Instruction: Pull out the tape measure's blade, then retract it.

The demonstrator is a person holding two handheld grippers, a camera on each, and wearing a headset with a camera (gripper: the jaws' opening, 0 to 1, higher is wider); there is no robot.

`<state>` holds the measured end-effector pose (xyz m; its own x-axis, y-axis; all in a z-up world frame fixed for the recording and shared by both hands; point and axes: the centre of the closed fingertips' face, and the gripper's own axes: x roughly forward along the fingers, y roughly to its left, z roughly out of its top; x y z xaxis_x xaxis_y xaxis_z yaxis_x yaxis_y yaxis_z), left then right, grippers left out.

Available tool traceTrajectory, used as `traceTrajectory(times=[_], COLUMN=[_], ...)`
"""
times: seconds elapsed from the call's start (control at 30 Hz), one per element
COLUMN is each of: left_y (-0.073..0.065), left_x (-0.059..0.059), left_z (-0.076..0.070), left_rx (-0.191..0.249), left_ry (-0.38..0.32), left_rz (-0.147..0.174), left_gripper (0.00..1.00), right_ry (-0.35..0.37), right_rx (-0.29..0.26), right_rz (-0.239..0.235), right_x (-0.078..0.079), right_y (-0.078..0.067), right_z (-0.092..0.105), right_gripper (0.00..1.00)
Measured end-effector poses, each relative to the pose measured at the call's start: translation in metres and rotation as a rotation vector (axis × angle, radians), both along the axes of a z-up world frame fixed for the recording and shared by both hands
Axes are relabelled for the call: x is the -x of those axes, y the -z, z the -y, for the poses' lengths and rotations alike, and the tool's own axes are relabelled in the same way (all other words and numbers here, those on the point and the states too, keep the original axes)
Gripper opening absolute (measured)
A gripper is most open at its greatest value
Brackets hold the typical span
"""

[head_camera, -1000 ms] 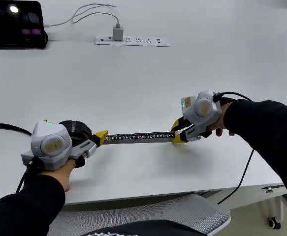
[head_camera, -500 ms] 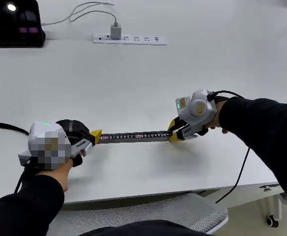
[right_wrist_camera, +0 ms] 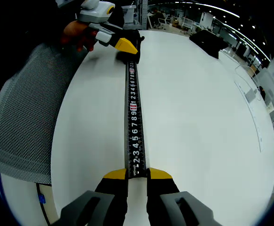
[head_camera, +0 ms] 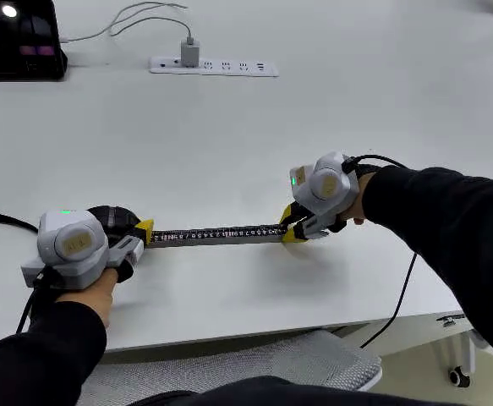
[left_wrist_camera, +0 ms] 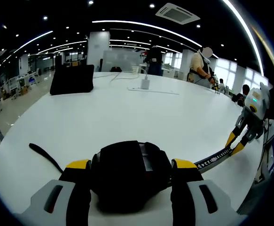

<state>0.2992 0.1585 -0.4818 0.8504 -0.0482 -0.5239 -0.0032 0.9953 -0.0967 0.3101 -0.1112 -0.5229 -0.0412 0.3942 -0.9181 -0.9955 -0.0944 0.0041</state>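
— While the long black blade with white numerals [right_wrist_camera: 134, 117] lies stretched out like this, where is its case?

— The round black tape measure case [left_wrist_camera: 129, 172] rests on the white table [head_camera: 314, 127], at the near left side. The left gripper [head_camera: 134, 241] has its jaws closed against it, one on each side. From there the blade runs flat over the table to the right. The right gripper [right_wrist_camera: 137, 173] pinches the end of the blade between jaws that stand very narrow.

— So which step is this?

— I judge that the pulling out is done, or almost, and the retracting is not yet done. For the next move, the right gripper should lead the end back toward the case, in one line with the blade, while the left one holds the case firm. If the end is let go at once, the blade may snap back.

— Does something stand in the way?

— Between the two grippers, no. A thin black cable [head_camera: 1, 220] lies on the table near the case, to its left. A white power strip [head_camera: 213, 66] and a black box-like device [head_camera: 18, 42] are well apart, at the far side. A grey mesh chair [head_camera: 254, 368] shows below the near edge.
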Motion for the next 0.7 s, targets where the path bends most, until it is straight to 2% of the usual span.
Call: traceTrajectory(times=[0.17,0.5,0.7], left_y=[0.0011,0.0037,0.0011], left_x=[0.0019,0.0014,0.007], left_z=[0.0007,0.0008,-0.0032], left_rx=[0.011,0.0,-0.005], left_ry=[0.011,0.042,0.041], left_rz=[-0.032,-0.052,-0.051], left_gripper=[0.64,0.62,0.62], right_ry=[-0.011,0.018,0.027], right_rx=[-0.007,-0.009,-0.002], right_rz=[0.009,-0.001,-0.003], right_x=[0.0004,-0.0006,-0.0006], right_y=[0.0002,0.001,0.001], right_z=[0.0,-0.0007,-0.001], right_gripper=[0.12,0.11,0.11])
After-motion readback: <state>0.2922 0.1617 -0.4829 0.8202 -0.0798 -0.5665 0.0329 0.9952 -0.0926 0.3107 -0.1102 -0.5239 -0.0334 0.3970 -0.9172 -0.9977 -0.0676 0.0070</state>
